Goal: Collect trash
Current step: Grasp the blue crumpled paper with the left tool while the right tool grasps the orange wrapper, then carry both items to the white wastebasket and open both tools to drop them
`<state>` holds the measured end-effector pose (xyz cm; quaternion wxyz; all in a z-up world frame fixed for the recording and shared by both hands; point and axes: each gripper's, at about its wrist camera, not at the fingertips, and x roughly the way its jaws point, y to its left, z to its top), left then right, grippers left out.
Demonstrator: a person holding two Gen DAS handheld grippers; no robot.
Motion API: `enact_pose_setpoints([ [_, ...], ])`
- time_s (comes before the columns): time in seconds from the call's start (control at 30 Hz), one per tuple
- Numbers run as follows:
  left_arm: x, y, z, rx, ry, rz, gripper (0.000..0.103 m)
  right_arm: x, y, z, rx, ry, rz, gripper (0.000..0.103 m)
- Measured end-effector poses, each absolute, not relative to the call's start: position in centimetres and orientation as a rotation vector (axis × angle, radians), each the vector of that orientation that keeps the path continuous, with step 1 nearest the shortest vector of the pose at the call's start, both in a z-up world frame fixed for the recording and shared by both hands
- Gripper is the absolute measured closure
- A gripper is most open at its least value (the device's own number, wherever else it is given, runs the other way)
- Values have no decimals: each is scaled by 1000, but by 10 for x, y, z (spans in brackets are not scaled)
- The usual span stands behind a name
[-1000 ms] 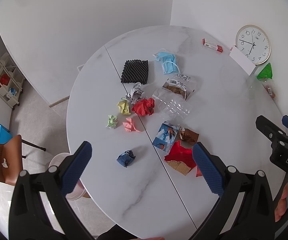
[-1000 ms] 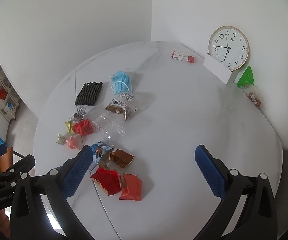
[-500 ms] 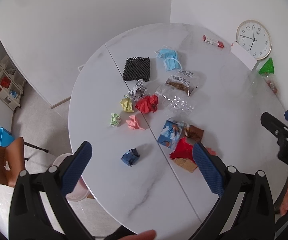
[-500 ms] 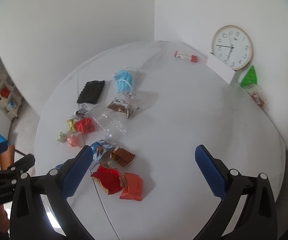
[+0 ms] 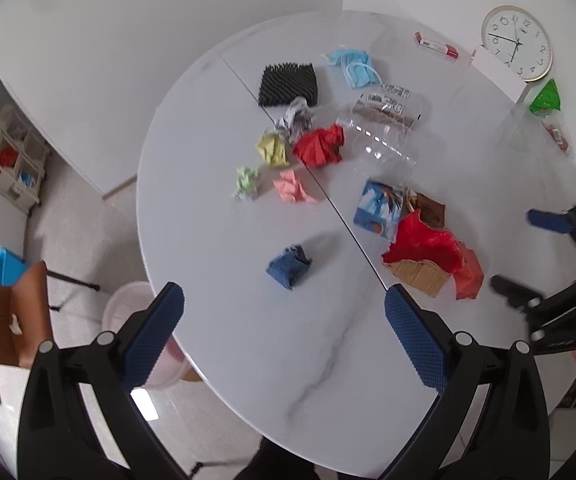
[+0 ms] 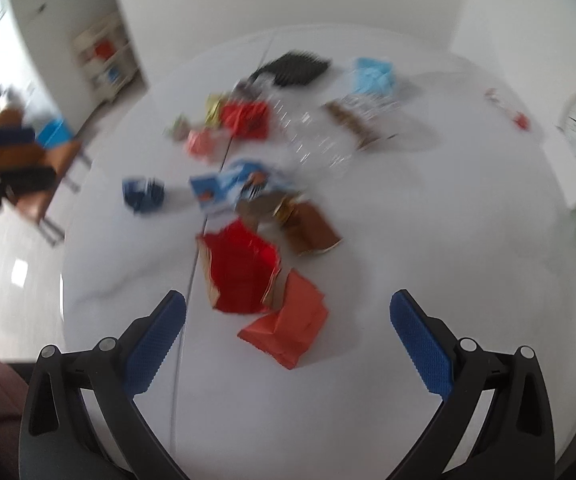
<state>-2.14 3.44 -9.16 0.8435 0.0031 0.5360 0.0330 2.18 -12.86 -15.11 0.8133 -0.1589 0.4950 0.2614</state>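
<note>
Trash lies scattered on a round white marble table [image 5: 248,340]: a blue paper ball [image 5: 288,266], red torn packaging [image 5: 423,246], a folded red piece [image 6: 288,330], a blue printed wrapper [image 5: 377,208], red [image 5: 319,146], yellow, pink and green paper balls, a black foam pad [image 5: 288,84], a blue face mask [image 5: 351,68] and a clear plastic tray [image 5: 379,144]. My left gripper [image 5: 284,336] is open and empty above the table's near edge. My right gripper [image 6: 288,338] is open and empty just above the folded red piece; it also shows in the left wrist view [image 5: 527,256].
A wall clock [image 5: 517,42], a white box, a green bag [image 5: 545,98] and a red-white packet [image 5: 435,44] stand at the table's far right. A pale bin [image 5: 128,308], a brown chair [image 5: 4,316] and a shelf unit [image 5: 8,160] are on the floor to the left.
The right gripper has swung left and down toward the red packaging, its view now blurred. The left gripper has come slightly closer to the table. Both stay open.
</note>
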Motion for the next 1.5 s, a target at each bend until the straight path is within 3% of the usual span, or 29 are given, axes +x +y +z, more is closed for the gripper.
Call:
enact_pose_setpoints([
  [0.23,-14,15,-119,11,1184,63,6,31,-137,-196,-411,1107,664,4],
  [0.53,10,40,-155,-114,1253,150,7,40,-152,-227,-352,1211,685,63],
  [0.63,22,44,-168,-140,1269,183,9,38,-163,-227,-293,1223,649,64],
  [0.8,38,46,-195,-121,1315,214,26,37,-184,-222,-176,1241,590,67],
  [0.97,45,53,-216,-167,1346,219,56,36,-199,-209,-66,1234,529,67],
  [1.03,46,55,-219,-174,1335,215,62,36,-207,-203,-12,1230,509,67],
  [1.27,50,63,-214,-175,1280,187,65,37,-202,-179,19,1198,496,67],
  [1.5,19,113,-166,-226,1178,189,65,28,-151,-128,-59,1125,589,66],
])
